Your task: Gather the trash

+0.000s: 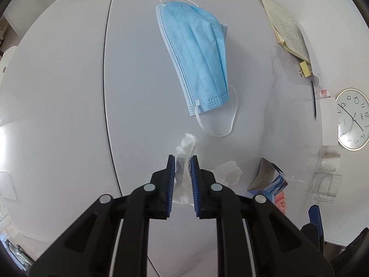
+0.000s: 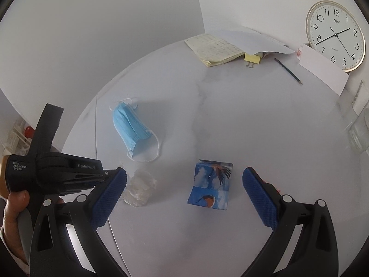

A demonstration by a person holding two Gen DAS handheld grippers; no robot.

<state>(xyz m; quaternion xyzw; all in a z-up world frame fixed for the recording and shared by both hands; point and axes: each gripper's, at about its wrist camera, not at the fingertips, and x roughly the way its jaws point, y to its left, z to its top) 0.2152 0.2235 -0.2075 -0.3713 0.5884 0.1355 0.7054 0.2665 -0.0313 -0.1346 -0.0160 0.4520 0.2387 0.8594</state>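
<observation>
Left wrist: left tool [image 1: 182, 161] tilted steeply downward, clamping crumpled tissue [image 1: 185, 149].

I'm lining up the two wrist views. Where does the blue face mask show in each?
Left wrist: the mask fills the upper centre, lying beyond the left gripper, which is shut on a tissue.
Right wrist: the mask lies left of centre, beyond a crumpled tissue.
Shared landmark: the clock at the right edge.
</observation>
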